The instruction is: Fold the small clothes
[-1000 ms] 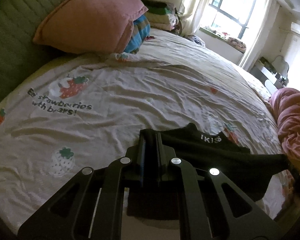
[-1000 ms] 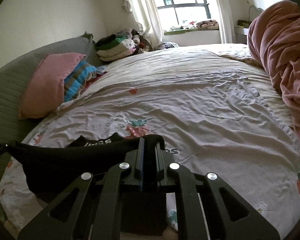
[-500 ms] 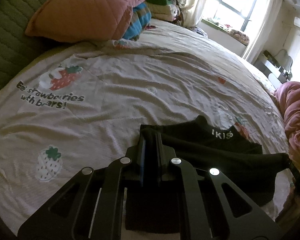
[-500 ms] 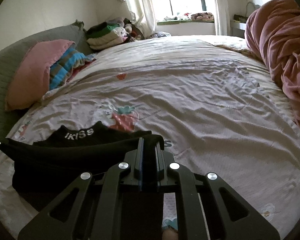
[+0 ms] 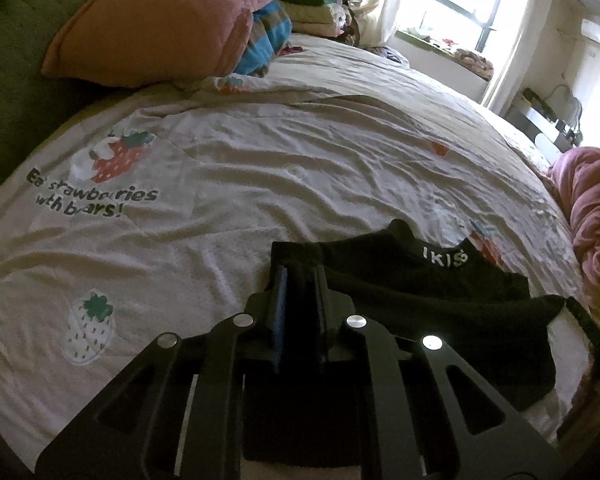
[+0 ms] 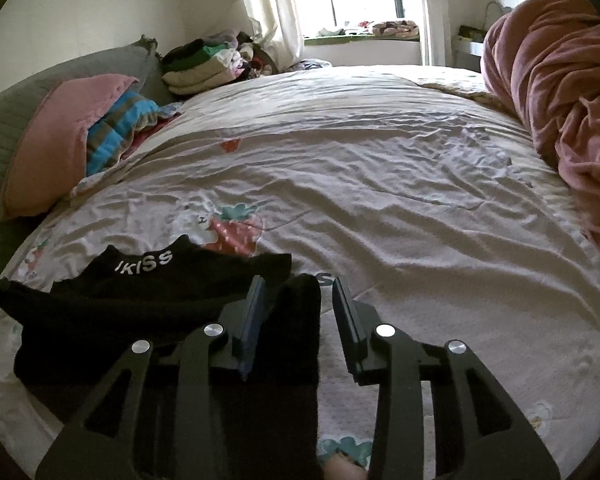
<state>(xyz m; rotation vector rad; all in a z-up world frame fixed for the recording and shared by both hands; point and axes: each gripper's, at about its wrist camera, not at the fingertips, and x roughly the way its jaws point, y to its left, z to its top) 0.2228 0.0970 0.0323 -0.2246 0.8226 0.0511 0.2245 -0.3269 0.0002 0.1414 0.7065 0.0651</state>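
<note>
A small black garment (image 5: 440, 304) with white "IKISS" lettering on its band lies spread low on the strawberry-print sheet (image 5: 260, 184). My left gripper (image 5: 300, 270) pinches its left corner; the jaws are just starting to open, with cloth still filling the narrow gap. In the right wrist view the same garment (image 6: 140, 300) stretches off to the left. My right gripper (image 6: 296, 284) is opening. The garment's right corner stands between its jaws, against the left pad (image 6: 254, 300) and clear of the right one.
A pink pillow (image 5: 160, 28) and a striped blue cloth (image 5: 268, 36) lie at the headboard. Folded clothes (image 6: 196, 68) are stacked near the window. A bunched pink blanket (image 6: 560, 100) fills the bed's right side. Wrinkled sheet stretches beyond the garment.
Both grippers came down toward the bed and the garment settled onto the sheet. The right jaws have parted from the cloth; the left jaws show a slightly wider gap.
</note>
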